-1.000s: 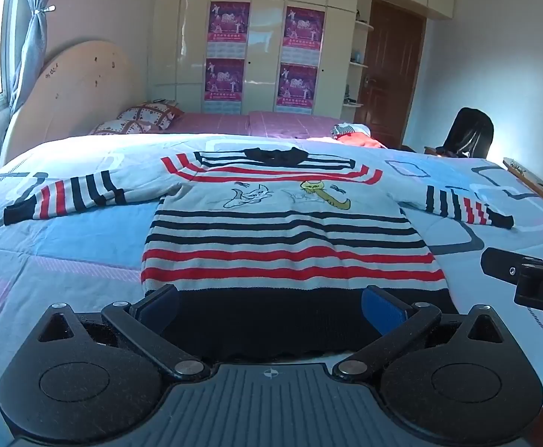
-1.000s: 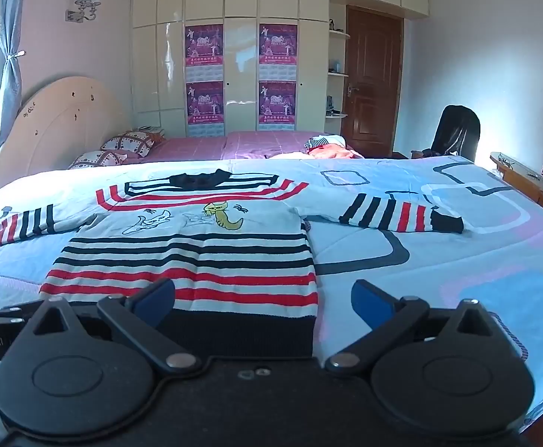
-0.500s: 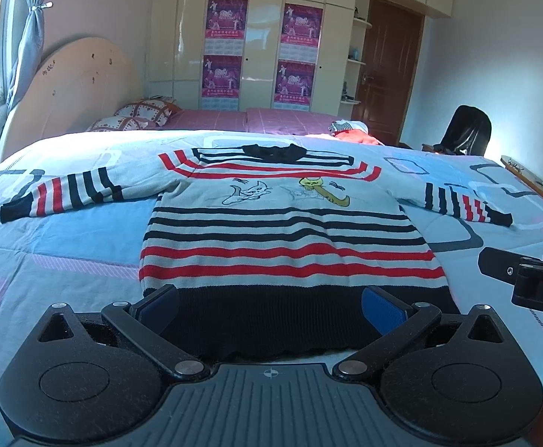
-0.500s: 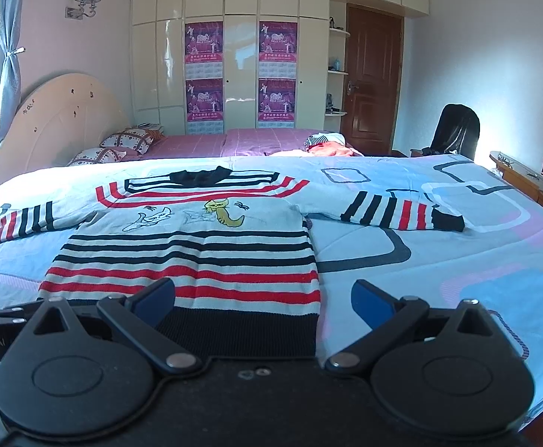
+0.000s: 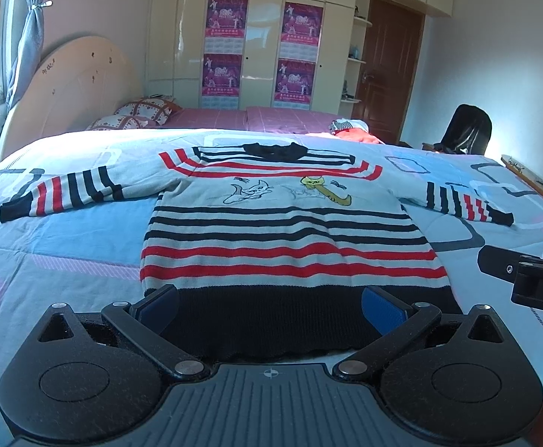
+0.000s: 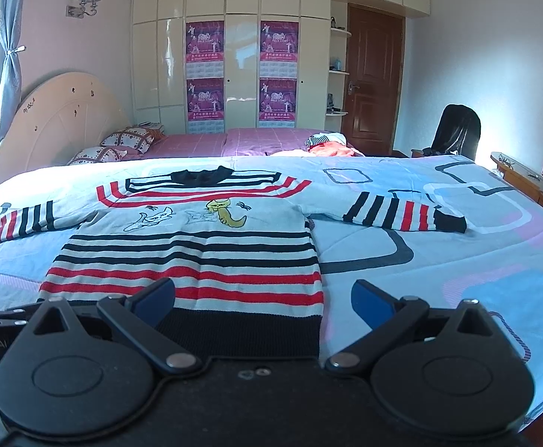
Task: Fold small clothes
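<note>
Nearby, a striped sweater lies flat on the bed, sleeves spread wide. Both the left gripper and right gripper hover released, jaws apart, over its dark hem.

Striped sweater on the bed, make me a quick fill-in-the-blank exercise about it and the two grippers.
1. The striped sweater lies spread flat on the ____.
2. Both sleeves are stretched ____, not folded in.
3. The left gripper and right gripper both have their jaws ____.
4. The band along the sweater's hem is ____.

Missing words: bed; outward; open; black
</note>
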Demonstrator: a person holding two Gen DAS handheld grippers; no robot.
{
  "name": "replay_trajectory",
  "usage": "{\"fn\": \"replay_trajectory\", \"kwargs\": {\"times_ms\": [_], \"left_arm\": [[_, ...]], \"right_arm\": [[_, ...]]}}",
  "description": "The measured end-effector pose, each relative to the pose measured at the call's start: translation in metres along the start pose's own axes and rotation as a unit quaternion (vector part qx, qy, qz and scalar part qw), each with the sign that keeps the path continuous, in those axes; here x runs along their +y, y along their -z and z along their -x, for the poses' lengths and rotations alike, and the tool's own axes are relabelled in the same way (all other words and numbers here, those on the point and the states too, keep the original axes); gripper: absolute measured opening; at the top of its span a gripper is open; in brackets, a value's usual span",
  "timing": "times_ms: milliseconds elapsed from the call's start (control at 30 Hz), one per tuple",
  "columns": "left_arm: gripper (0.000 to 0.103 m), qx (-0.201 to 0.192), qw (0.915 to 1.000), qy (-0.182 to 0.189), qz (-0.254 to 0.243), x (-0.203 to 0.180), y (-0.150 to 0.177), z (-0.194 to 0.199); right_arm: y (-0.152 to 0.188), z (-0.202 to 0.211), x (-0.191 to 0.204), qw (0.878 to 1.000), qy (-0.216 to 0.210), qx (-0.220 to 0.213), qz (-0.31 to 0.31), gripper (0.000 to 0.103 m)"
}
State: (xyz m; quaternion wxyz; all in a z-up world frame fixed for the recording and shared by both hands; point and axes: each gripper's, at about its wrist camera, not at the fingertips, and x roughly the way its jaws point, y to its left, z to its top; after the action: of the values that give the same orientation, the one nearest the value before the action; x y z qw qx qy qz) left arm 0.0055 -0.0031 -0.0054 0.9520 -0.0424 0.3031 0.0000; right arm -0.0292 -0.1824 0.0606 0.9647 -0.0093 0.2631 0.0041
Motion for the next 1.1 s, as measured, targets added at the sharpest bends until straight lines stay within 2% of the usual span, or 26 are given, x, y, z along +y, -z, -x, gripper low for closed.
{"fn": "replay_trajectory", "kwargs": {"times_ms": [1100], "left_arm": [[0.103, 0.003, 1.0000, -0.001, -0.001, 0.0026, 0.0007, -0.0049]], "right_arm": [[0.0000, -0.0021, 0.0015, 1.000, 0.001, 0.003, 0.002, 0.101]]}}
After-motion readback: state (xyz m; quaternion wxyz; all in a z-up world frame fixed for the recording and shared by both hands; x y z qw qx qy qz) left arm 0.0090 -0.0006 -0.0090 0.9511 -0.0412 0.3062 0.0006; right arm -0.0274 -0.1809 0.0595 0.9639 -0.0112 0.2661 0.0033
